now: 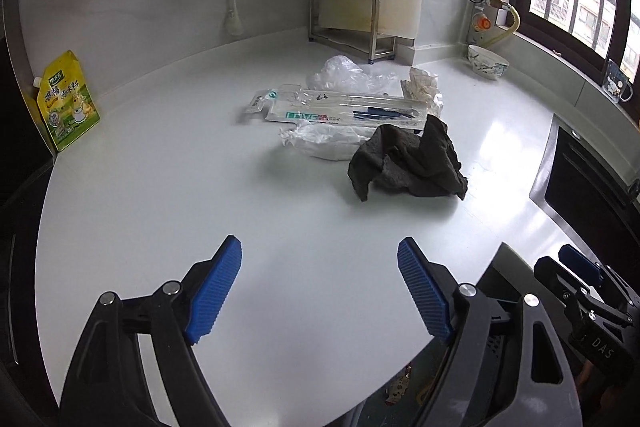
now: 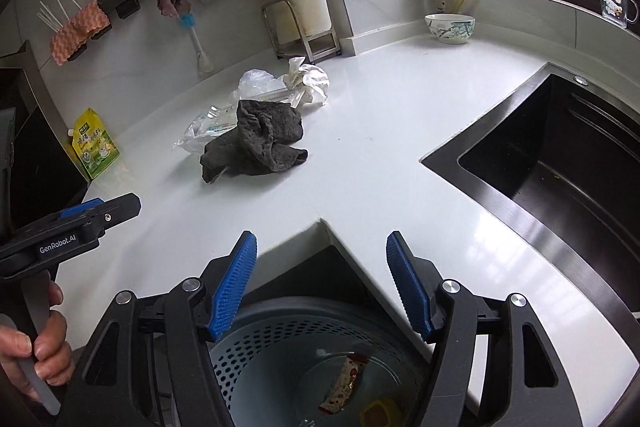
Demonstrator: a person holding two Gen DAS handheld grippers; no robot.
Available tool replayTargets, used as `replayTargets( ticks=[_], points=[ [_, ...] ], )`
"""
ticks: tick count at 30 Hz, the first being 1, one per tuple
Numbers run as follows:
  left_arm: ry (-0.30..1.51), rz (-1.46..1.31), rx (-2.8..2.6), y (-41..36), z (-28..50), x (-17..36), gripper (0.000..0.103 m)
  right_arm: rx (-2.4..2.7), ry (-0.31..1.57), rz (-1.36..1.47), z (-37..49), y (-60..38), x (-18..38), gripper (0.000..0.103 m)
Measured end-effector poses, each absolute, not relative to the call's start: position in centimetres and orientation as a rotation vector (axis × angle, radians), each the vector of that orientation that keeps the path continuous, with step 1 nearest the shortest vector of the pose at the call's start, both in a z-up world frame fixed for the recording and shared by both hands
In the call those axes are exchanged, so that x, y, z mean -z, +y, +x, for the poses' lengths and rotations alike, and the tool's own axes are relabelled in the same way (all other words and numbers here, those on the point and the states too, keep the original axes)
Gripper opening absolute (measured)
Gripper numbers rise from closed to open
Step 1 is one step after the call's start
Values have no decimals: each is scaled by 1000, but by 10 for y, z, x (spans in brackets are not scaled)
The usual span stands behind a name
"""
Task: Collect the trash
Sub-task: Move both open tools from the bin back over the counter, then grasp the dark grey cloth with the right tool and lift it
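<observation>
On the white counter [image 1: 160, 187]: one dark grey cloth [image 1: 408, 163], crumpled. One clear blister pack [image 1: 344, 109], one crumpled clear plastic bag [image 1: 348, 75], one crumpled white paper wad [image 2: 310, 81], one white plastic wrapper [image 1: 324, 141]. One yellow-green spouted pouch [image 1: 66, 103]. One patterned bowl [image 2: 450, 27]. One metal rack [image 1: 348, 19]. One black sink [image 2: 560, 167]. One perforated bin [image 2: 304, 355] below the counter edge, holding two wrappers [image 2: 344, 383]. Two grippers, left [image 1: 320, 291] and right [image 2: 322, 283], each with two blue pads.
</observation>
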State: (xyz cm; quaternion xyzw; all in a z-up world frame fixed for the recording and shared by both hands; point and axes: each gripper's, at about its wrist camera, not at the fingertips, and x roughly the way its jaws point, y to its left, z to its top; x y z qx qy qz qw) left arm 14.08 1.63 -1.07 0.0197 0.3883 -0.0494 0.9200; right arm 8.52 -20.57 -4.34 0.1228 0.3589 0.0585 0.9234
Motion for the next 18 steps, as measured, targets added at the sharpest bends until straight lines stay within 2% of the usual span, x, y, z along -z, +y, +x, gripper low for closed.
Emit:
replayTargets(
  ticks=[7,11,18],
  points=[
    [797,13,57,35,179,14,84,-161,736,213,140,-185,38,68],
    [790,-4,53,39,192,14,90,-184,741,205,169,-174,36,71],
    [788,-11,51,40,208,16,90,-186,776,172,210,-153,45,71]
  ],
)
